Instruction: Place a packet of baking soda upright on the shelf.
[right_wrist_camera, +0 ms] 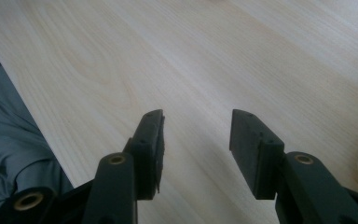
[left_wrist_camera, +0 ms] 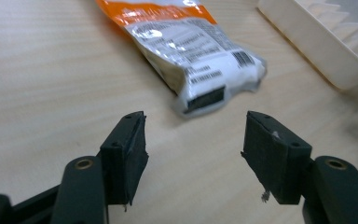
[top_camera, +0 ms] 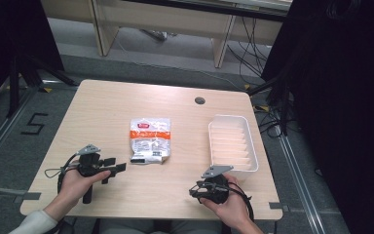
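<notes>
While both grippers are held low over the wooden table (top_camera: pixel 102 109), nothing is gripped by either. The left gripper (top_camera: pixel 115 169) is seen at the near left of the table, its jaws spread apart and empty, aimed toward the centre. A sealed snack packet (top_camera: pixel 150 139), white with an orange band, is found lying flat near the middle of the table, just beyond and to the right of those jaws. In the left gripper view the packet (left_wrist_camera: pixel 193 53) is placed ahead of the gap, its lower barcode corner nearest the jaw tips but clear of them; no contact is observed. A white ribbed tray (top_camera: pixel 233 144) is noted at the right side of the table, well apart from the packet, and its wall (left_wrist_camera: pixel 317 51) is seen at the upper right of the left gripper view. The right gripper (top_camera: pixel 195 190) is held at the near right edge, just in front of the tray's near end, its jaws likewise parted. In the right gripper view bare tabletop (right_wrist_camera: pixel 205 60) is recorded between the jaws.
</notes>
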A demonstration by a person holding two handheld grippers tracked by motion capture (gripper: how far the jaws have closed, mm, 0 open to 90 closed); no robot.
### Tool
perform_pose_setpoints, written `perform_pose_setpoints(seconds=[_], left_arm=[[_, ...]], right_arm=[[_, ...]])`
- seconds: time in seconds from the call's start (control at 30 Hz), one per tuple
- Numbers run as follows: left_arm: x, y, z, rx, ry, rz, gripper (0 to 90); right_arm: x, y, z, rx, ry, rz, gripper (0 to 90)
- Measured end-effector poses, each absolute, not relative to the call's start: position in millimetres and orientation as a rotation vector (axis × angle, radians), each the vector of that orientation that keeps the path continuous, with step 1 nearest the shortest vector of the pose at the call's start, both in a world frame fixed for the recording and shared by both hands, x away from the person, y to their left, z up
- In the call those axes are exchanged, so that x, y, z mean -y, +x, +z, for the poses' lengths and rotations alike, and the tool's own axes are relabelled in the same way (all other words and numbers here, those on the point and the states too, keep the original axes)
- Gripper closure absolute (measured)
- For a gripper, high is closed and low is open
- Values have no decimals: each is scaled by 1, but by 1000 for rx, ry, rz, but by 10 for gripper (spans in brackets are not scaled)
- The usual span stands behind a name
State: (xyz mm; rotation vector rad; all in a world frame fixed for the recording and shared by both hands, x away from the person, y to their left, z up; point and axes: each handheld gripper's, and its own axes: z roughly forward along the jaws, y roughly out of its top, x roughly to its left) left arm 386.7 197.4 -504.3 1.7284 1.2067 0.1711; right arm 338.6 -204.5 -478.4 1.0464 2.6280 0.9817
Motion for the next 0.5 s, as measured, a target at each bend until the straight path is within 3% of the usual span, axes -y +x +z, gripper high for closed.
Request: perform_pose_setpoints(seconds=[0.5], left_arm=[[-185,465,-500,-1297,1626,180,416]], right_arm=[[203,340,-478,-2605,1021,1026,551]])
